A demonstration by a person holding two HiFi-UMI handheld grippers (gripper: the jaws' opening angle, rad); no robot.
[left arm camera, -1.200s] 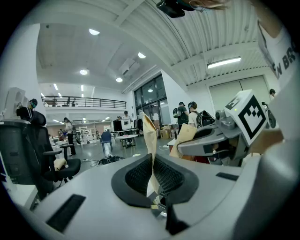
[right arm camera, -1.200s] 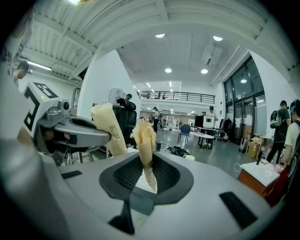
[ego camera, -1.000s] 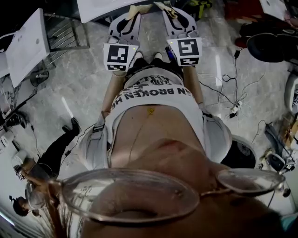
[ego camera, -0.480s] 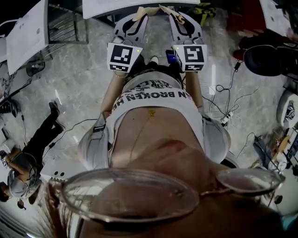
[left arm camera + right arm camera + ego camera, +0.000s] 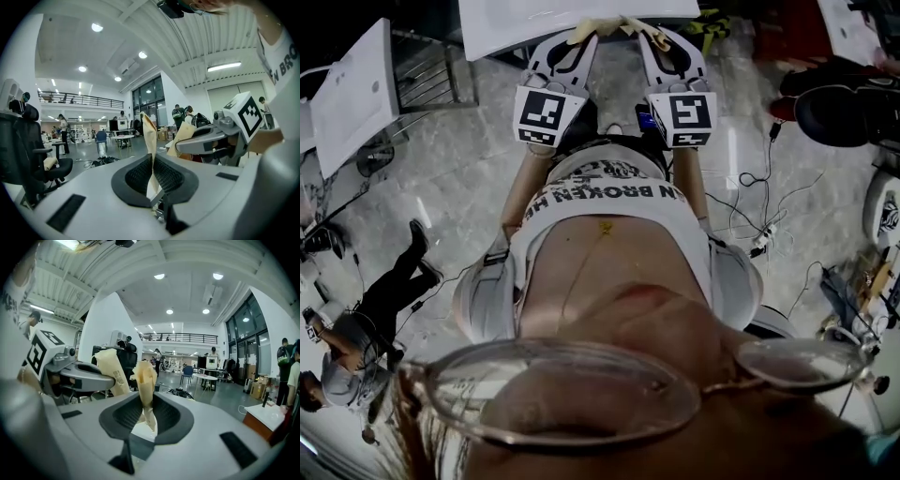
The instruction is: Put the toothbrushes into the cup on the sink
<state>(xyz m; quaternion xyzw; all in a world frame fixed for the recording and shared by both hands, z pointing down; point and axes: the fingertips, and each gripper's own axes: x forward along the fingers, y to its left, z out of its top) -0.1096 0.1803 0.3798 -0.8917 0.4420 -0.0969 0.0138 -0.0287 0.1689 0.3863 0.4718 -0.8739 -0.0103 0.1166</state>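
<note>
In the head view the left gripper (image 5: 578, 42) and the right gripper (image 5: 649, 39) point side by side at the near edge of a white countertop (image 5: 506, 23) on the far side. Only cream ends show at their tips. The left gripper view shows more: its jaws are pressed onto an upright paper-wrapped toothbrush (image 5: 149, 136), with a black office chair (image 5: 26, 150) at far left. The right gripper view shows its own jaws pinching a second wrapped toothbrush (image 5: 145, 373), its paper crumpled at the top.
</note>
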